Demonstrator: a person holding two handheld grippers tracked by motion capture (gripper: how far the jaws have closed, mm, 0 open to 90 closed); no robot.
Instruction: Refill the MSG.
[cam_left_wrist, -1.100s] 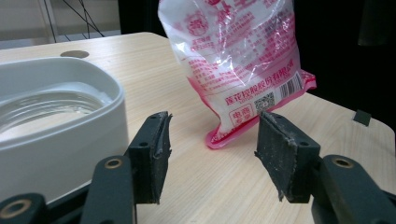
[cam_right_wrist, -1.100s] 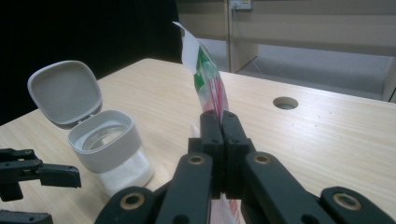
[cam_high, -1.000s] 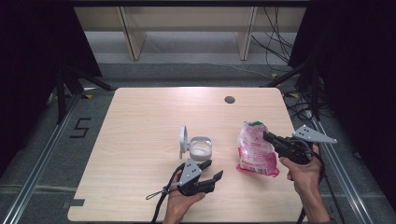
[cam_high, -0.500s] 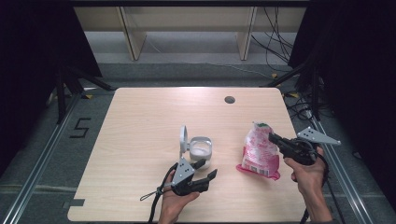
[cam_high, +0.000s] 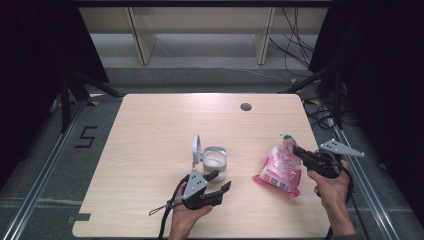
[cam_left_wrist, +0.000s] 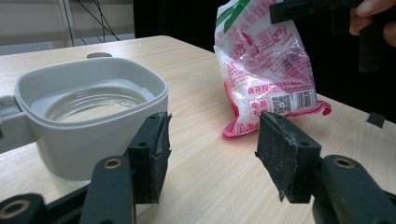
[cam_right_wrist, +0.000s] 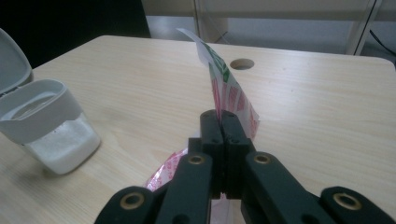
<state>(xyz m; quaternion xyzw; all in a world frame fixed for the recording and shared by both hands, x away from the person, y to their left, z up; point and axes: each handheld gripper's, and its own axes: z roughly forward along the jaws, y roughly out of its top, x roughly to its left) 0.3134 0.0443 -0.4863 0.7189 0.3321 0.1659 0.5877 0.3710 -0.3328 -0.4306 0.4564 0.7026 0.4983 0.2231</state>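
Right hand-held gripper (cam_right_wrist: 223, 122): jaws clamped on the top edge of the pink bag (cam_high: 281, 167), whose base rests on the desk (cam_high: 150, 130).
Left hand-held gripper (cam_left_wrist: 210, 149): open, empty, just beside the open-lidded box (cam_high: 215, 161).
Risk: thin film could slip or tear; a swinging bag could spill beside the box.

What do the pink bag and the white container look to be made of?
Pink bag: thin glossy plastic film, judging by its crinkles, sheen and see-through patches. White container: probably rigid moulded plastic, matt, with smooth rounded walls and a hinged lid; its lower body looks translucent.
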